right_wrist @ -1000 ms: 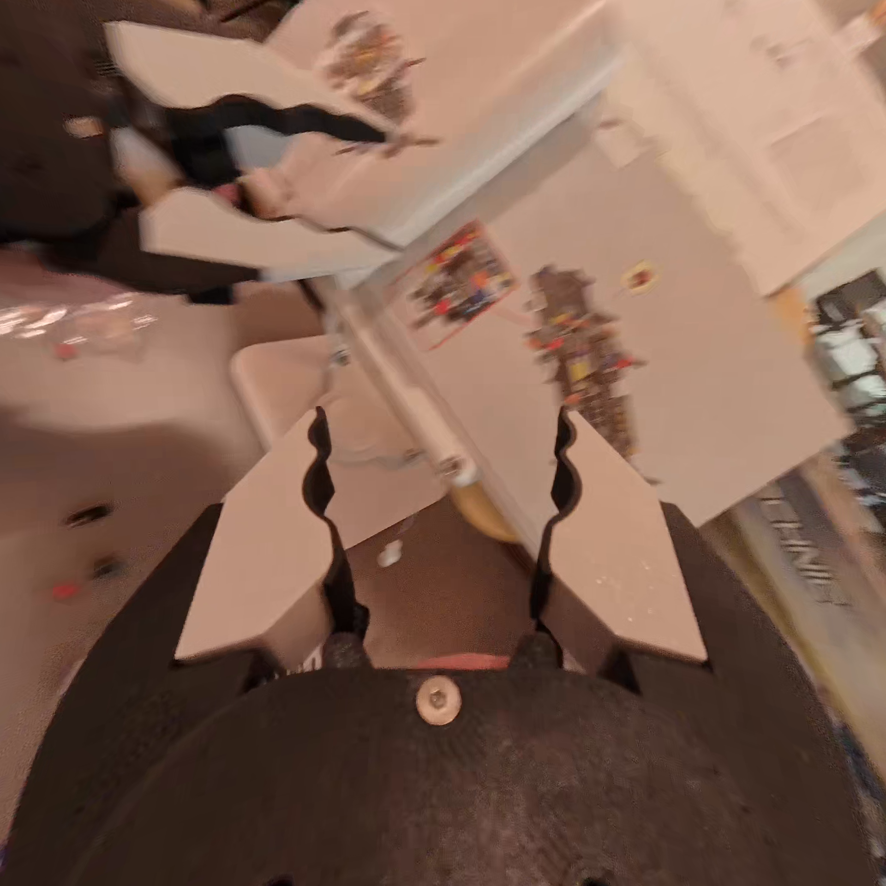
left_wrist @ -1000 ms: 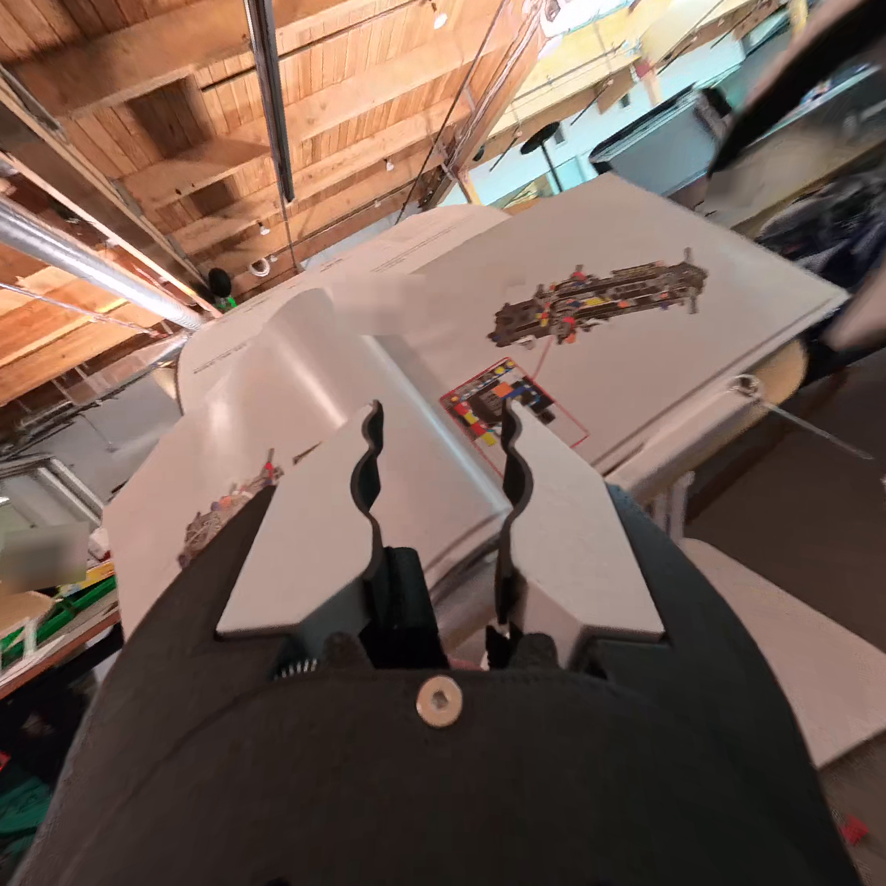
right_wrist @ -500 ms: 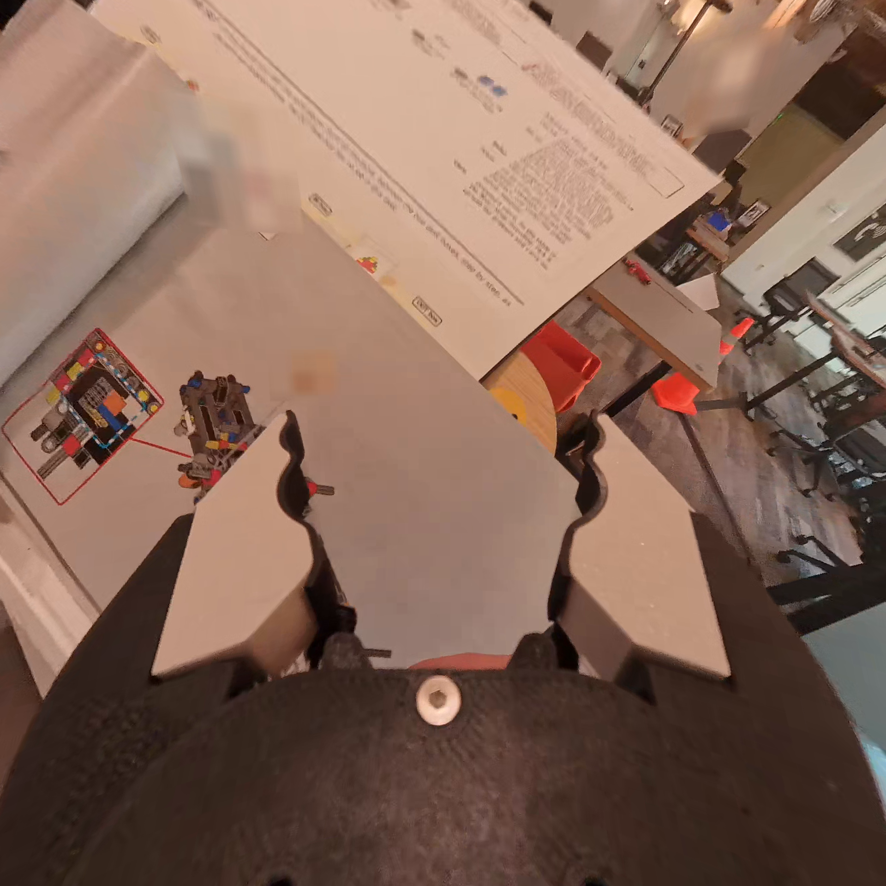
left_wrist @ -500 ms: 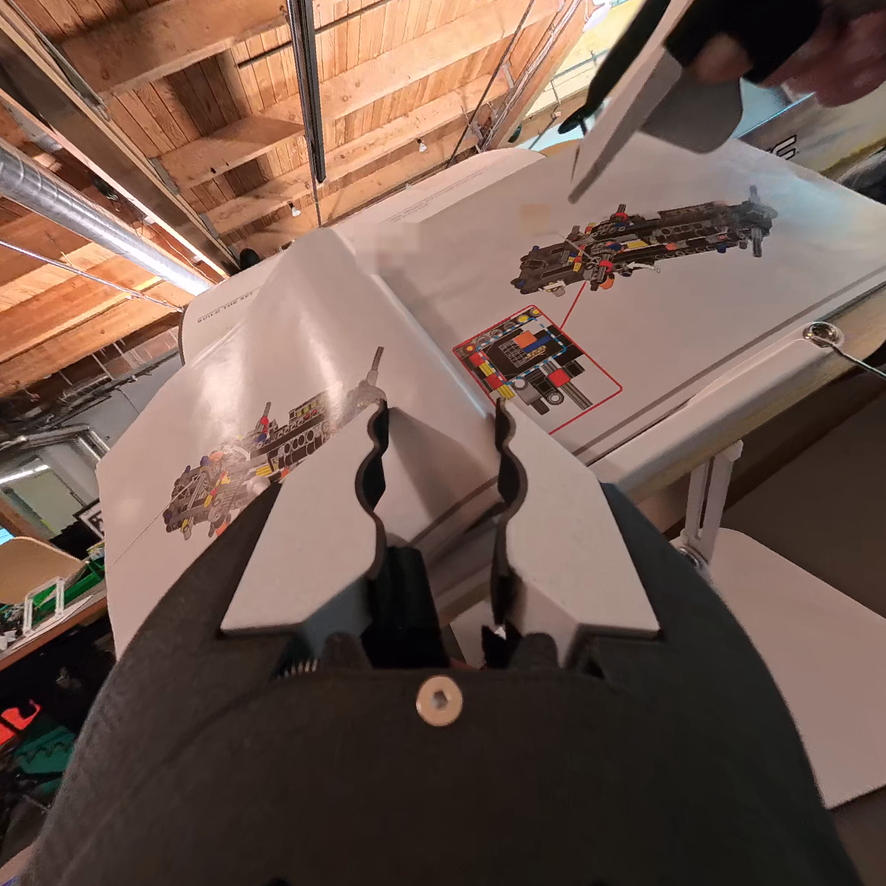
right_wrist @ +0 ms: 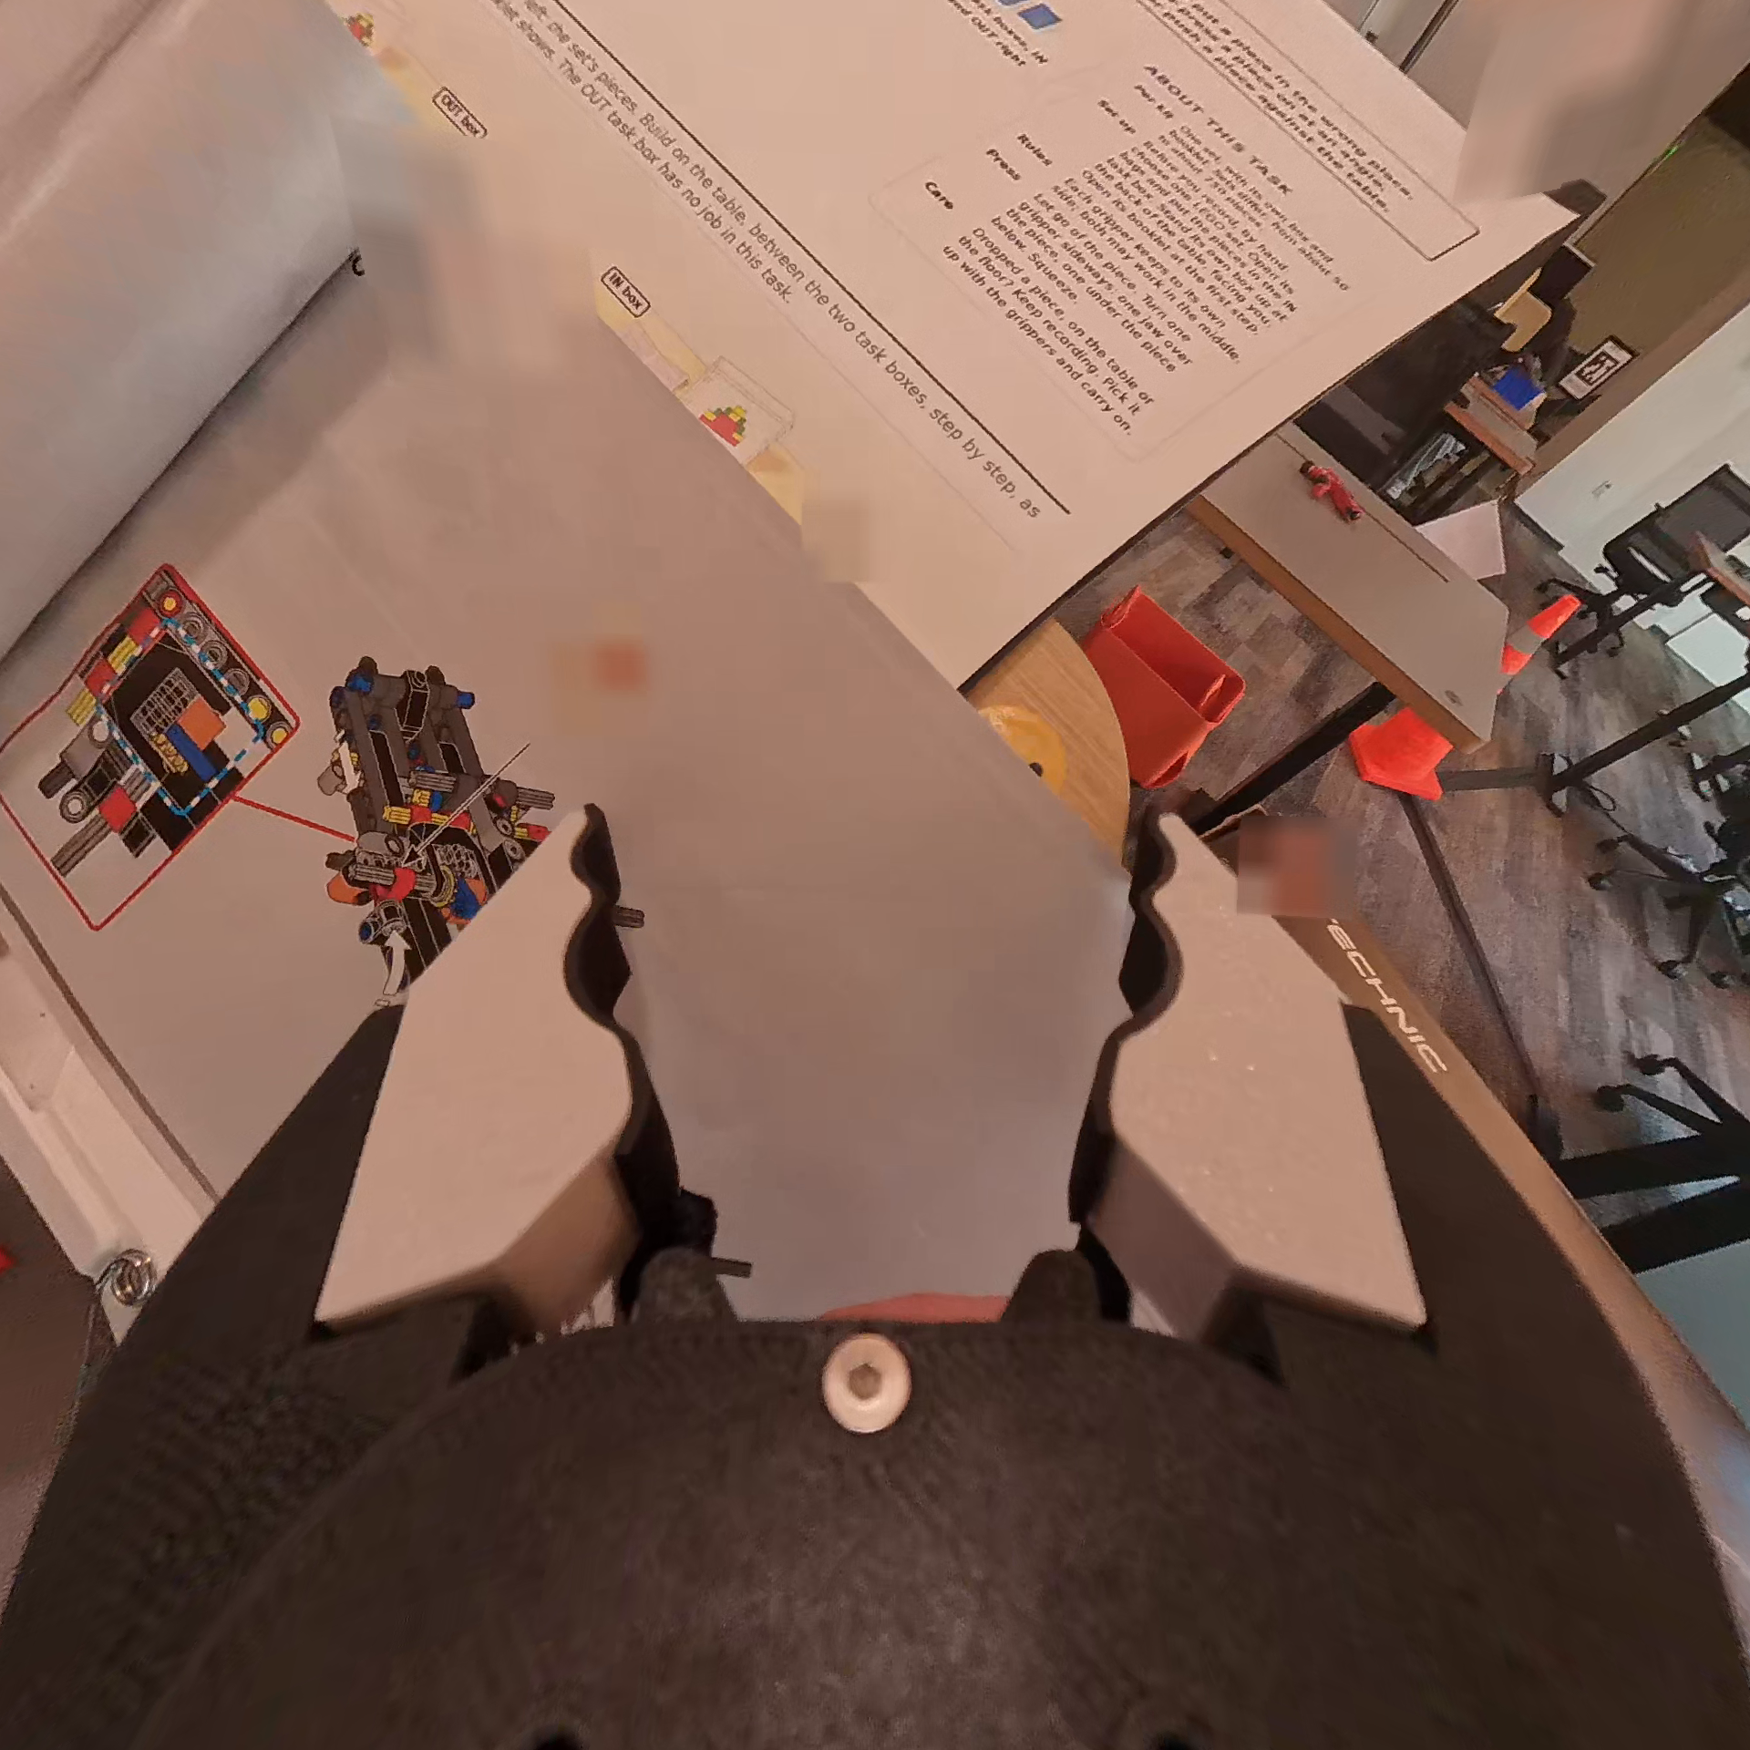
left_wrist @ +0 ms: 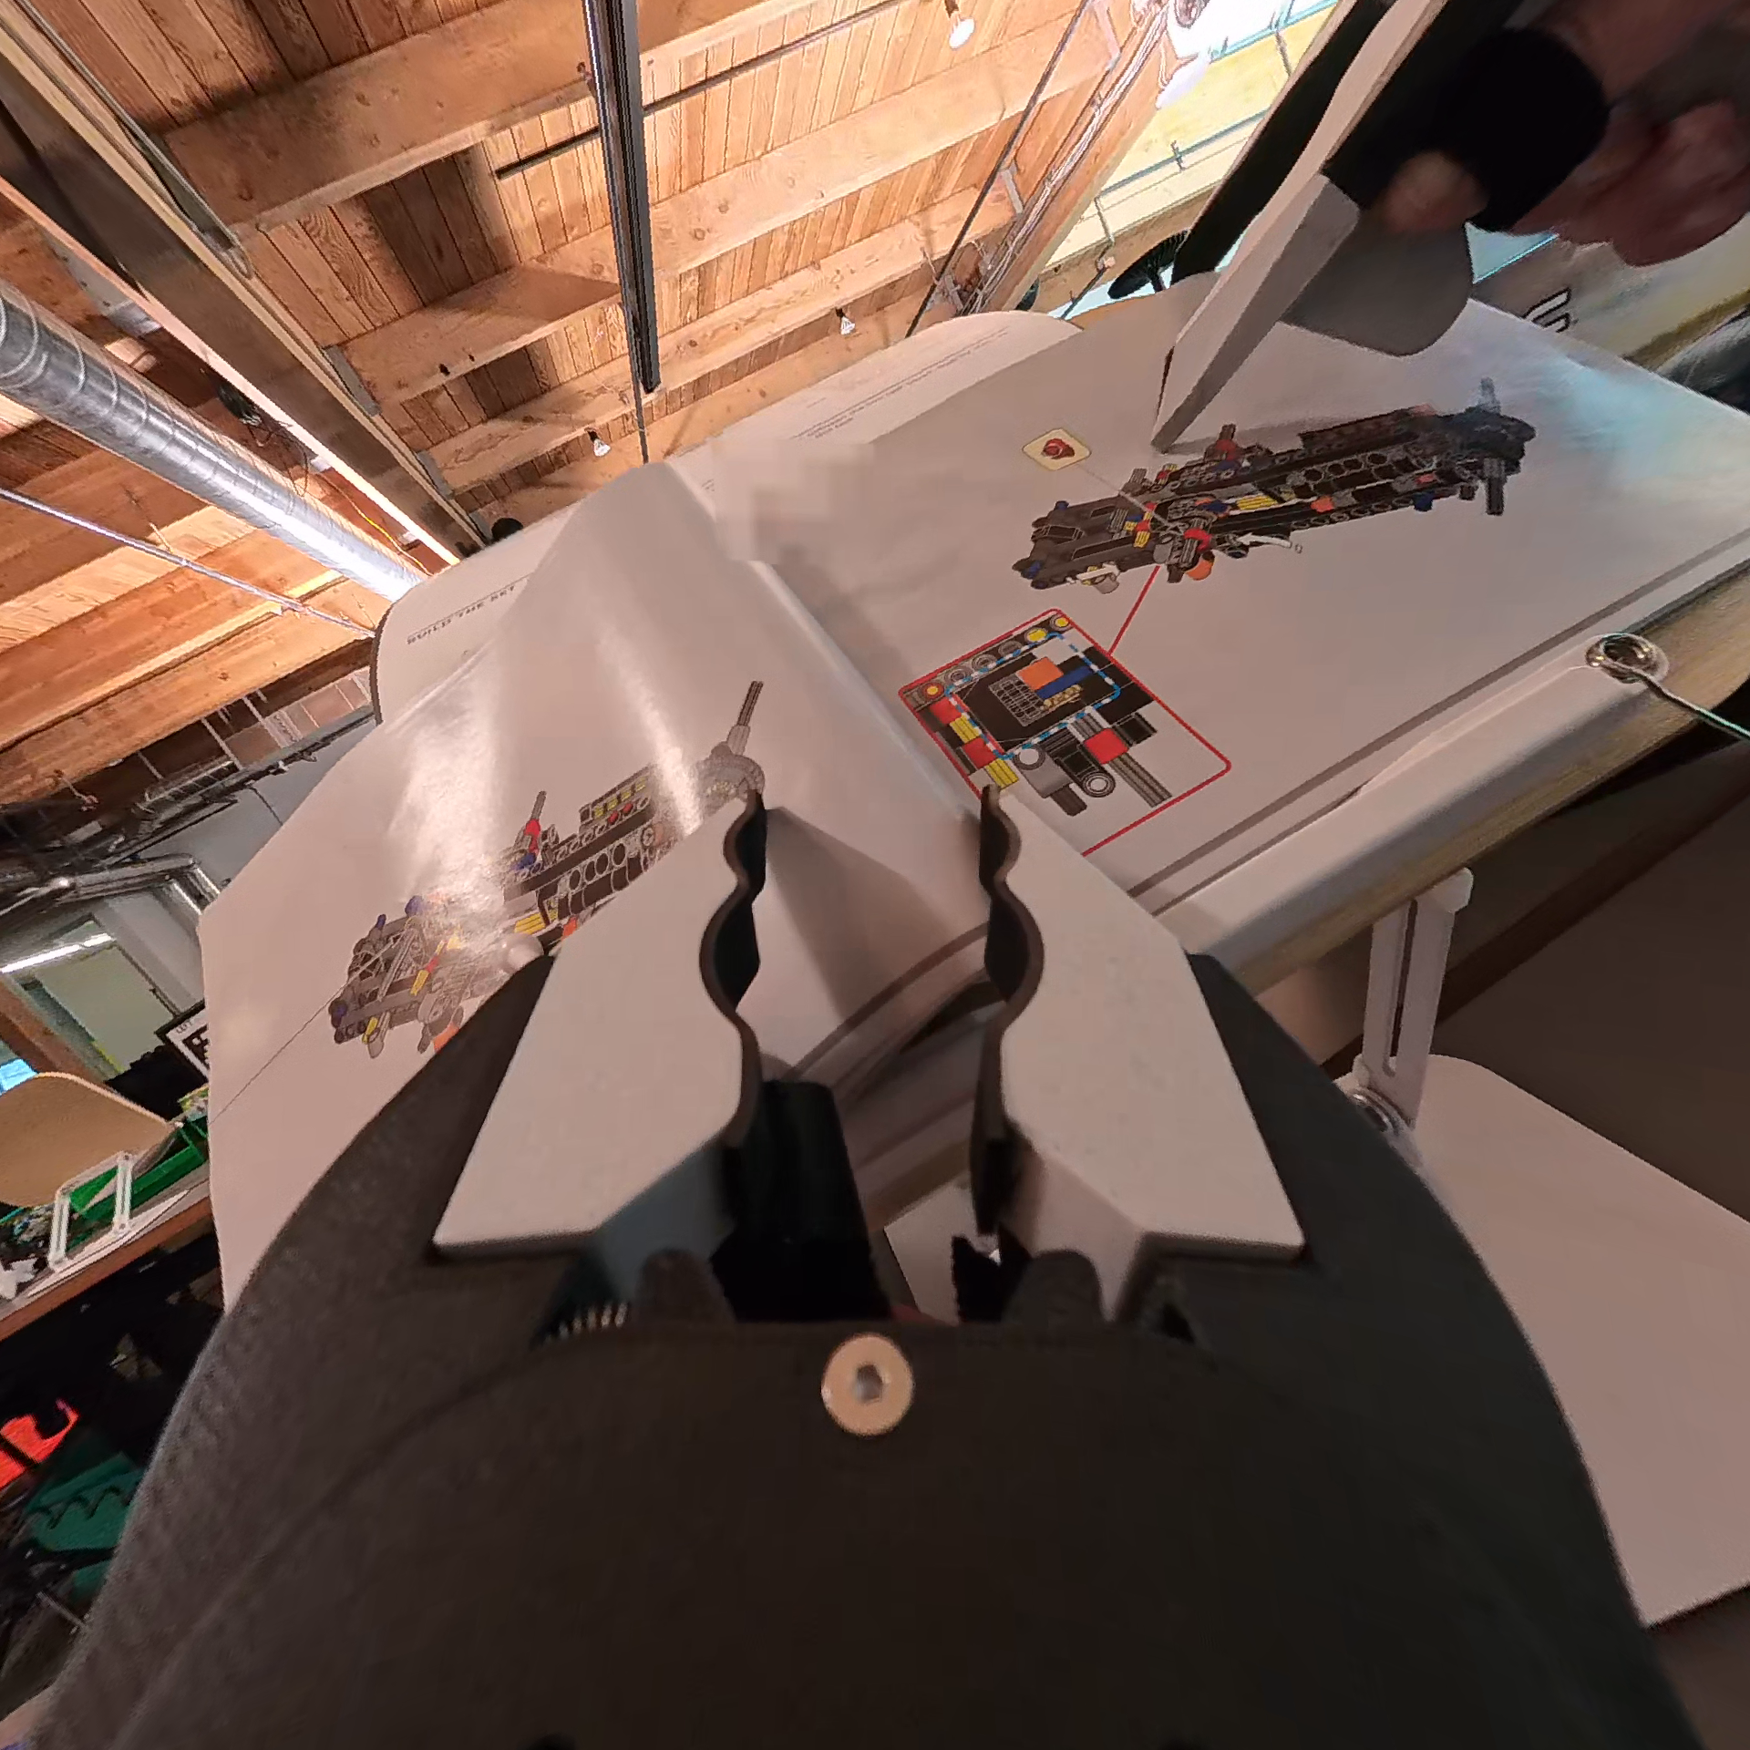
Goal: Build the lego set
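The open instruction booklet (left_wrist: 1326, 682) rests on a white stand (left_wrist: 1401, 748), with build pictures on both pages. My left gripper (left_wrist: 869, 824) is open and empty, pointing up at the booklet's lower middle near the spine. My right gripper (right_wrist: 871, 824) is open wide and empty, over the right page (right_wrist: 805, 805), whose outer edge runs between its fingers. In the left wrist view one of its fingers (left_wrist: 1241, 322), held by a hand, has its tip at the page's upper part. No loose bricks show.
A printed sheet (right_wrist: 947, 189) stands behind the booklet. The stand's white base plate (left_wrist: 1562, 1278) lies at lower right. A round wooden table edge (right_wrist: 1070, 720), orange bins (right_wrist: 1165, 691), an orange cone (right_wrist: 1401, 748) and a set box (right_wrist: 1373, 1023) are to the right.
My right gripper has swung up from the table side onto the booklet's right page. My left gripper has kept its gap and come slightly closer to the booklet.
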`<action>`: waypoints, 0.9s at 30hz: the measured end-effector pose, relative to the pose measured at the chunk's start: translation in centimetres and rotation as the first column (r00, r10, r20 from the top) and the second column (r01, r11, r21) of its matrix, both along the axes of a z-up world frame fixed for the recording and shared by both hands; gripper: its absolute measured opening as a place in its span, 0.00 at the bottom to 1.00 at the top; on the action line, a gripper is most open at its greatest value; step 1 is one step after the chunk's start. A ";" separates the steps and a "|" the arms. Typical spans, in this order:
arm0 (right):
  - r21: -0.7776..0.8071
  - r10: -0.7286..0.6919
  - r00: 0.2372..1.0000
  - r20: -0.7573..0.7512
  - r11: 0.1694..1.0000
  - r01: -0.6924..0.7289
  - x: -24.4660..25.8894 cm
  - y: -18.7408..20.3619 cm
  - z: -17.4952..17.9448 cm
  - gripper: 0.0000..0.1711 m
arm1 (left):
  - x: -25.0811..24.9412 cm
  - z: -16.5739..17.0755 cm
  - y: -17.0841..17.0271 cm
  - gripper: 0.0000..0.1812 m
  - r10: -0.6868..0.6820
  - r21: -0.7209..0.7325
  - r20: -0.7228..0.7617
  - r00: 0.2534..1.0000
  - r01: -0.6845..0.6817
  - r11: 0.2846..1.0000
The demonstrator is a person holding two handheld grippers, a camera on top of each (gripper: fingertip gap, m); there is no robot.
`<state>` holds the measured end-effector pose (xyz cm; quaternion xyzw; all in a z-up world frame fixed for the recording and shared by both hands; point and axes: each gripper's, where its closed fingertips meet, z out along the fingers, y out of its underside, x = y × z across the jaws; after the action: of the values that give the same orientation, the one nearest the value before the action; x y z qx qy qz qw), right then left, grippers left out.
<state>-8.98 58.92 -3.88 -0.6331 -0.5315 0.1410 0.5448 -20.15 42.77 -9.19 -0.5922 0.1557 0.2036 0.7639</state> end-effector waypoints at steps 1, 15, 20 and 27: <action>0.010 -0.003 1.000 0.006 1.000 0.003 0.1 0.0 0.0 0.62 | 0.0 0.0 0.0 0.24 0.000 0.001 0.000 1.000 0.000 1.000; 0.161 -0.065 0.995 0.080 0.986 0.051 1.1 -0.3 0.9 0.38 | 0.0 -0.1 0.0 0.25 0.000 0.003 -0.001 1.000 0.000 1.000; 0.192 -0.087 0.991 0.106 0.979 0.065 1.4 -0.2 1.0 0.29 | 0.0 -0.1 0.0 0.26 0.001 0.002 -0.001 1.000 -0.001 1.000; 0.266 -0.145 0.982 0.124 0.958 0.108 2.1 0.2 1.8 0.11 | 0.0 -0.1 -0.1 0.26 0.001 0.003 -0.002 1.000 -0.001 1.000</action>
<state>-6.88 59.15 -2.05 -0.5982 -0.5409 -0.0101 0.5912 -20.15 42.69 -9.31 -0.5909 0.1556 0.2049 0.7646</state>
